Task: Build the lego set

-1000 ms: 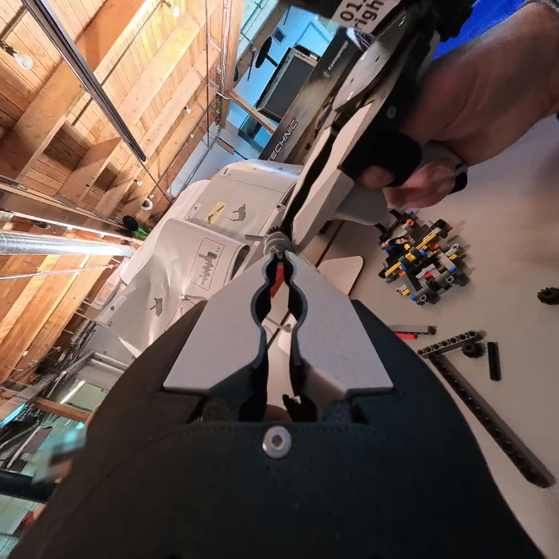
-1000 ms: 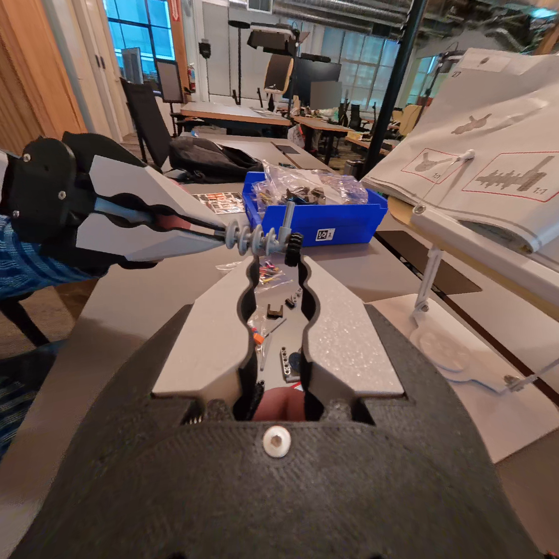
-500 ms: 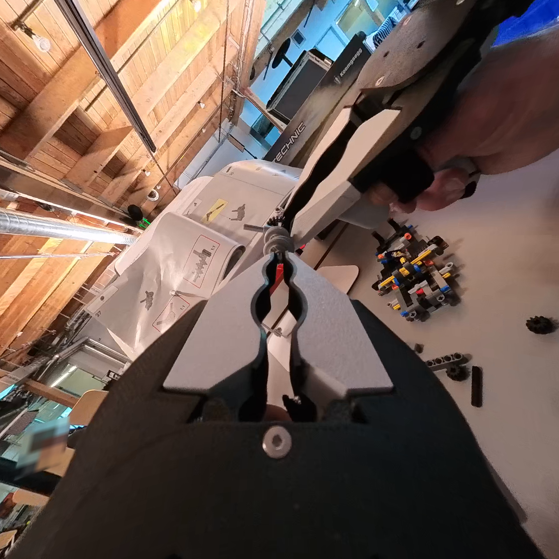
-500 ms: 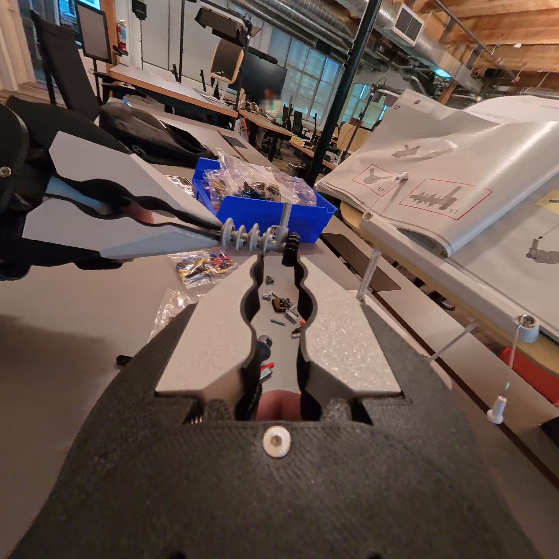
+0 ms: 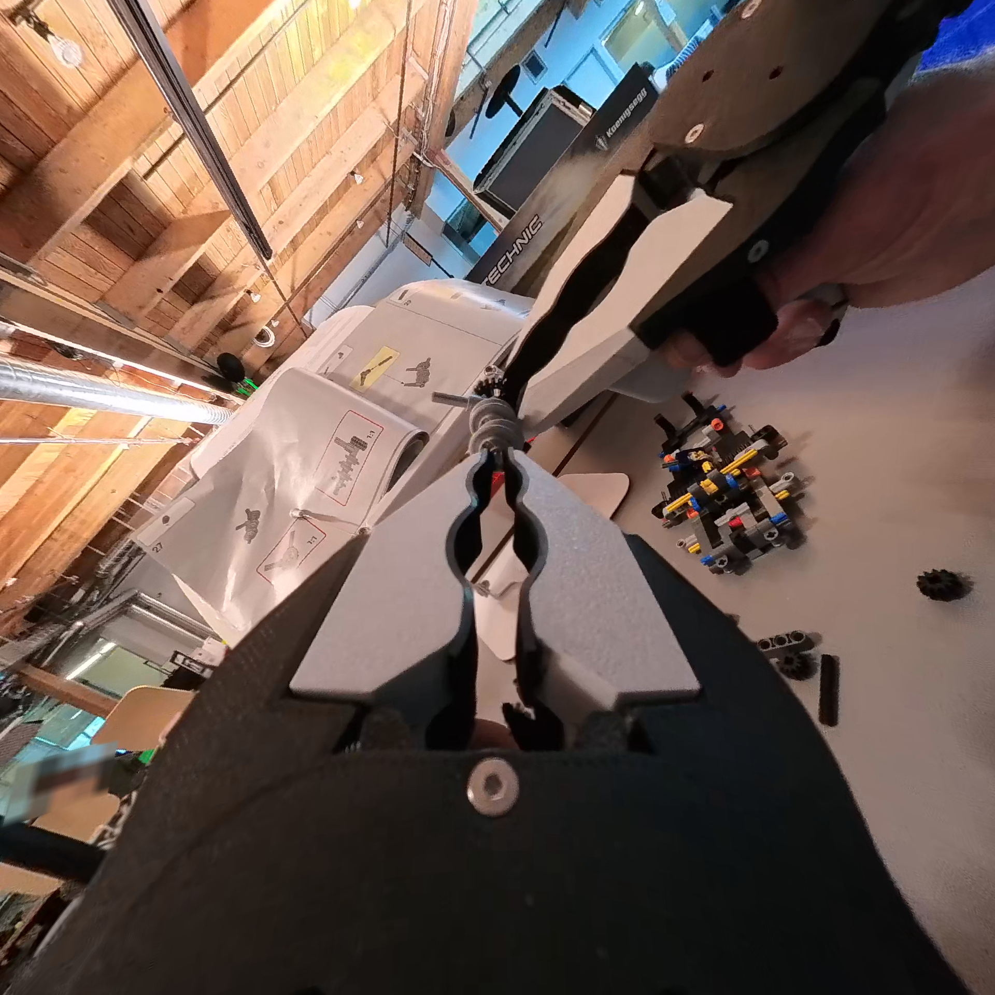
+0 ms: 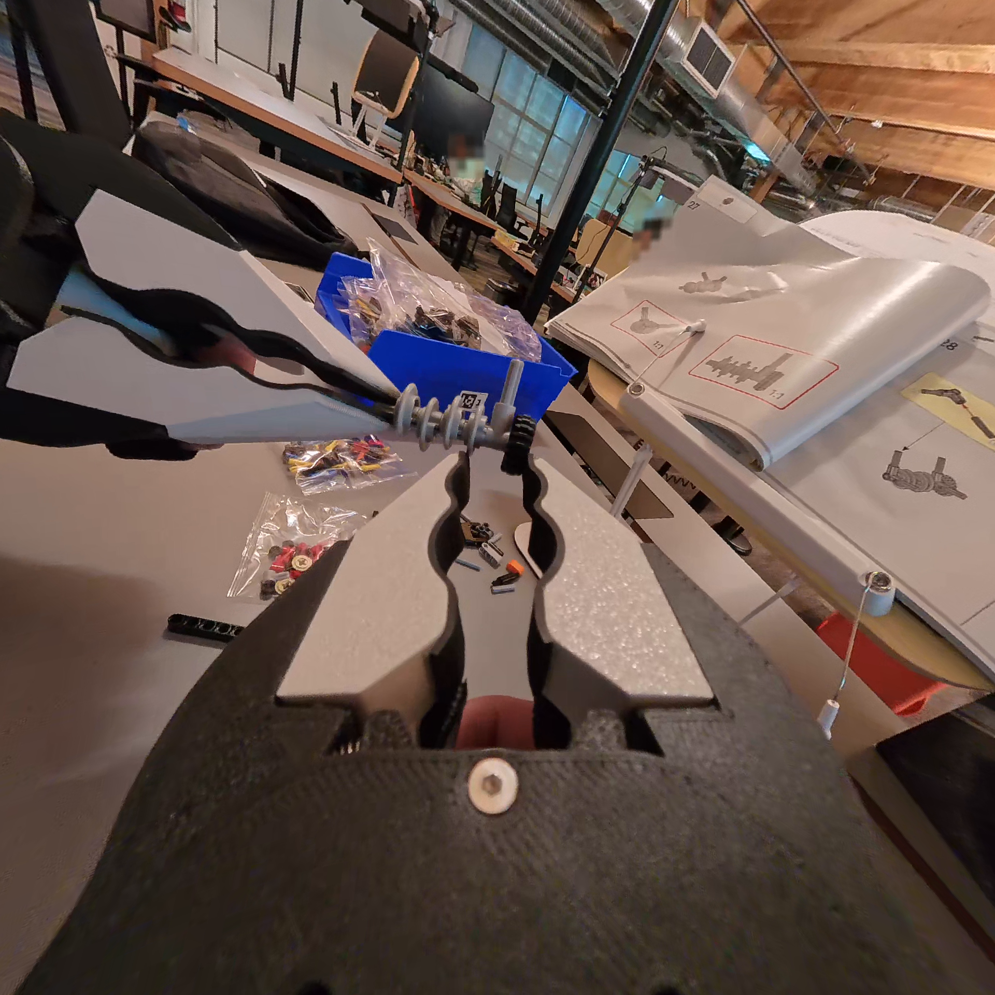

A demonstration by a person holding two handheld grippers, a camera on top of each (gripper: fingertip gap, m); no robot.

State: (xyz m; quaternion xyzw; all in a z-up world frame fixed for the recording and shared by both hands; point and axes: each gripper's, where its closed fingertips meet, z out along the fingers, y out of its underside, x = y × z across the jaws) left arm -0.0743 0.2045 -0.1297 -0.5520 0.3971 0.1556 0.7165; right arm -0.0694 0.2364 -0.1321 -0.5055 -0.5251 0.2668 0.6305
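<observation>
A small axle assembly (image 6: 447, 422) with several grey ridged discs, an upright grey pin and a black gear (image 6: 519, 433) is held in the air between both grippers. My left gripper (image 5: 494, 457) is shut on its black axle end, and it also shows at the left of the right wrist view (image 6: 385, 409). My right gripper (image 6: 496, 457) closes around the gear end, with the gear against its right fingertip. It also reaches in from the upper right in the left wrist view (image 5: 511, 393). The part-built chassis (image 5: 727, 511) lies on the grey table (image 5: 888, 457).
An open instruction booklet (image 6: 780, 350) stands on a stand behind. A blue bin (image 6: 463, 366) holds parts bags, and two more bags (image 6: 339, 463) (image 6: 291, 549) lie before it. Loose parts (image 6: 495, 560), a black gear (image 5: 939, 584) and black beams (image 5: 786, 640) (image 6: 204, 627) lie around. My left and right fingertips are right by each other.
Both grippers keep hold of the assembly. They have tilted and turned together, so the booklet fills more of the right view and the long black beam has left the left view.
</observation>
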